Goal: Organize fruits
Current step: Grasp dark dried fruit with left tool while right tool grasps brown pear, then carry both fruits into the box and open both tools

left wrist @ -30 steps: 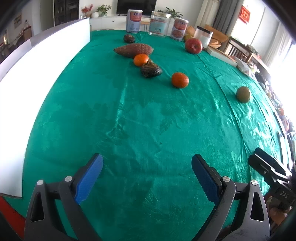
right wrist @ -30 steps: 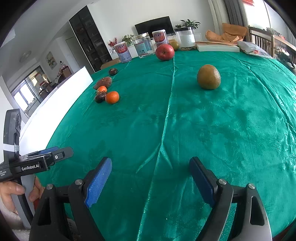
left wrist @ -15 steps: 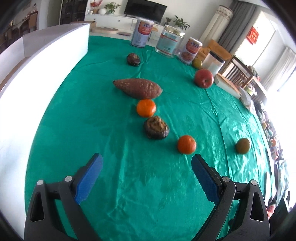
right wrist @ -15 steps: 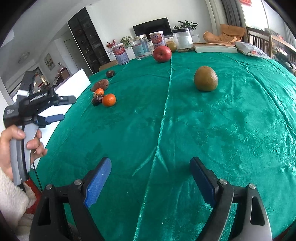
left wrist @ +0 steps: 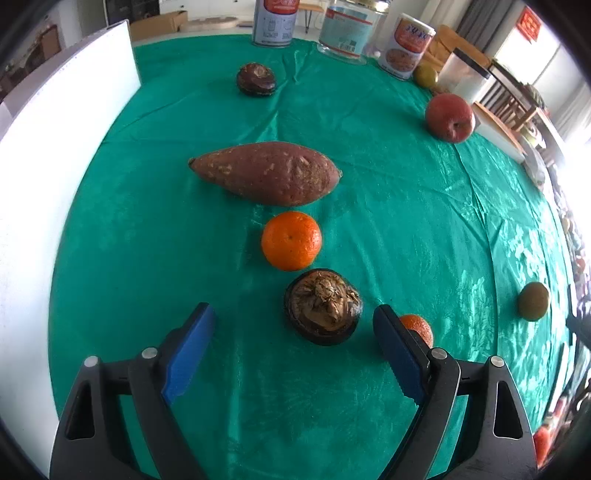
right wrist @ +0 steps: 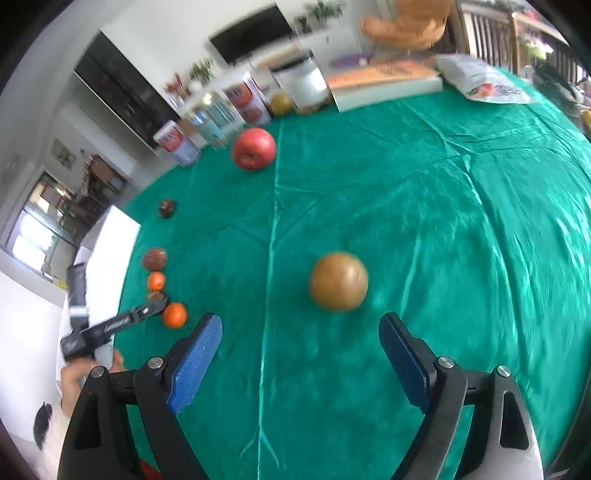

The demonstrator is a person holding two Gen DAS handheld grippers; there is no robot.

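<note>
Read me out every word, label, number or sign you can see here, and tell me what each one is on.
Nothing reads cleanly.
White can: red logo, blurred.
Glass jar: label print too small.
Orange-label can: characters too small.
Red hanging: marks unreadable.
Book and packet: blurred.
Left gripper, jaws just closing, dark round item between them untouched: white side lettering, blurred.
</note>
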